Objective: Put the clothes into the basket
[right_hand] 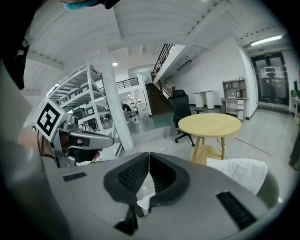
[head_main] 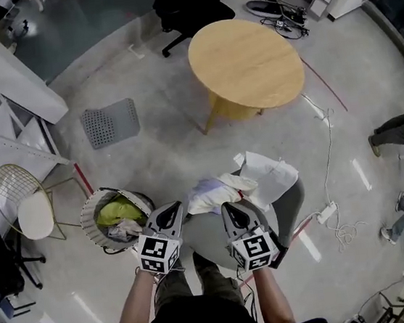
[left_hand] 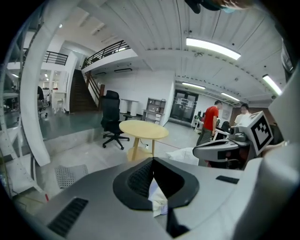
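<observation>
Left claw (head_main: 173, 213) and right claw (head_main: 231, 210) each clench a thin fold of the crumpled white-and-lilac garment (head_main: 213, 192) over the round grey counter (head_main: 292, 201), beside the round white perforated basket (head_main: 86, 214). Such slight pinches may slip, dropping it short of the rim.

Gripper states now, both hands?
Left hand-held gripper: closed, holding crumpled white fabric garment.
Right hand-held gripper: closed, apparently on the same garment.

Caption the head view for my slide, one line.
The left gripper and right gripper clamp a pale garment at the grey table, beside a basket already holding clothes.
</observation>
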